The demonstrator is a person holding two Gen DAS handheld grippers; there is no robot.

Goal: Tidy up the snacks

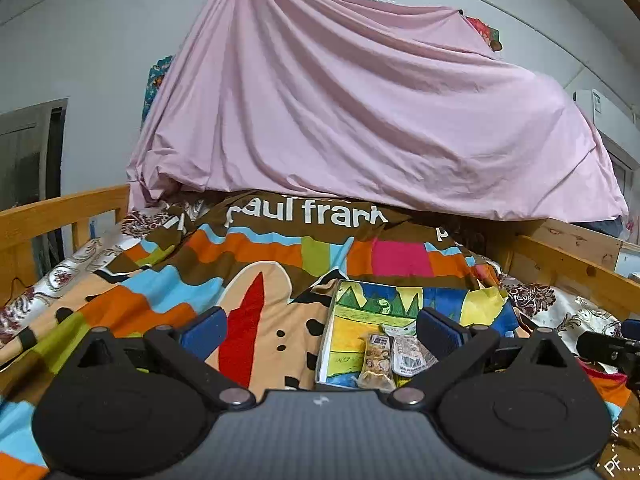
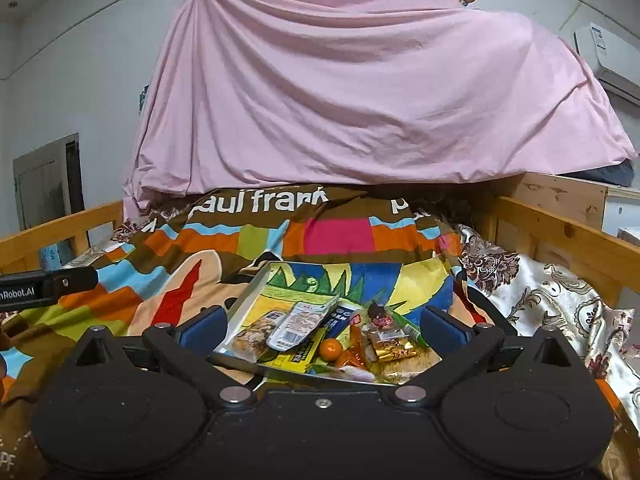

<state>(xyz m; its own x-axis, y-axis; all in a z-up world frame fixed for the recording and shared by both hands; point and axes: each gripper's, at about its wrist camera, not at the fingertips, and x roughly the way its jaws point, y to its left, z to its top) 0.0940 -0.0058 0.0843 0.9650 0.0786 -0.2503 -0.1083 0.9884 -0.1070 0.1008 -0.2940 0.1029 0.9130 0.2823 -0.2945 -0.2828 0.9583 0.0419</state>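
Note:
A flat box with a bright painted bottom [image 2: 320, 280] lies on the bed and holds several snacks: a nut bar [image 2: 254, 338], a white packet [image 2: 300, 322], a small orange [image 2: 331, 349], a gold wrapped sweet [image 2: 394, 348] and a dark round sweet [image 2: 379, 317]. My right gripper [image 2: 320, 328] is open just before the box, its fingers either side of the snack pile. In the left wrist view the box [image 1: 360, 312] sits right of centre with the nut bar [image 1: 376, 360] and white packet [image 1: 408, 354]. My left gripper [image 1: 322, 330] is open over the bedspread, left of the box.
A colourful patchwork bedspread [image 1: 240, 256] covers the bed. Wooden rails [image 2: 560, 236] run along both sides. A pink sheet [image 2: 360, 100] hangs across the far end. A floral cloth [image 2: 540, 292] lies at the right. The left gripper's tip [image 2: 52, 284] shows at the left.

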